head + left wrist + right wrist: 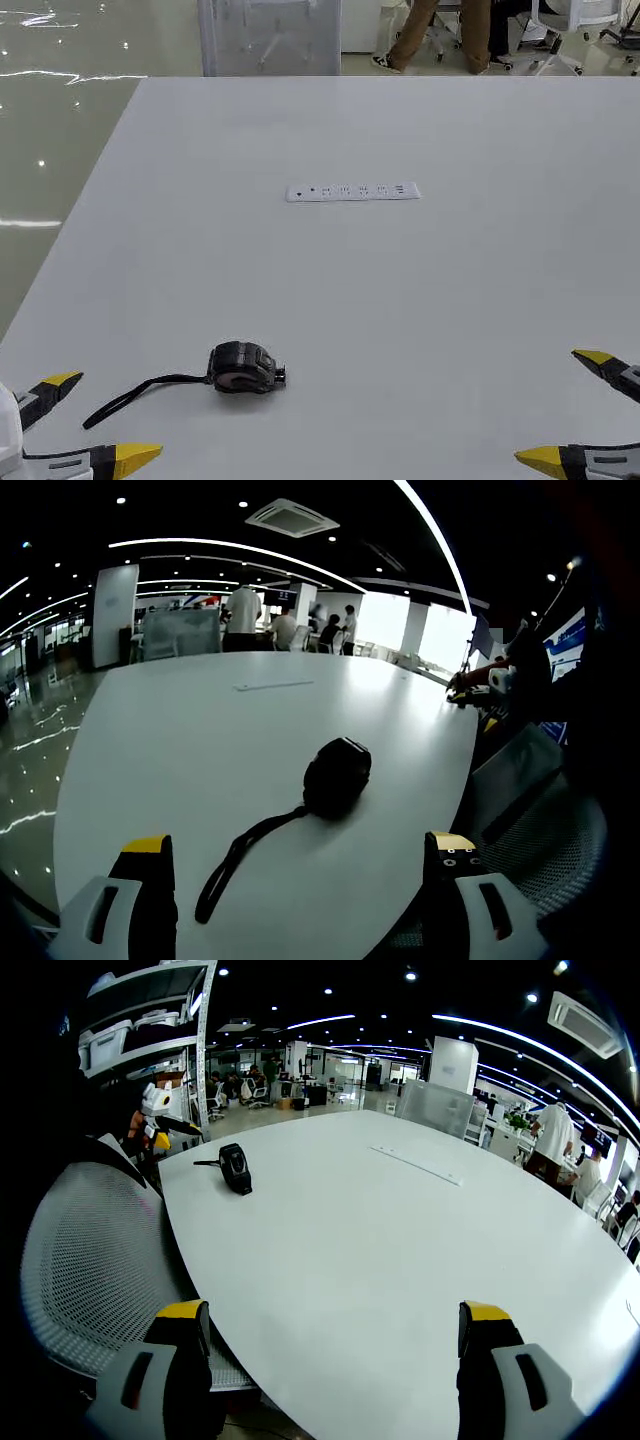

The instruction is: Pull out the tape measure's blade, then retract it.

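Jaws of the left gripper [100, 418] stand wide apart, holding nothing, just near-left of the tape measure [242, 367]. The right gripper [563, 407] hangs well to the tape measure's right, level with the left one, its jaws also spread and empty. The tape measure lies untouched on the table [400, 300], blade in, its strap [140, 392] trailing toward the left gripper. A power strip [352, 191] lies well beyond the tape measure.

The tape measure [242, 368] is black with a dull reddish face, its strap [140, 395] black. The table [430, 300] and power strip [352, 191] are white. The fingers [135, 457] have yellow tips.
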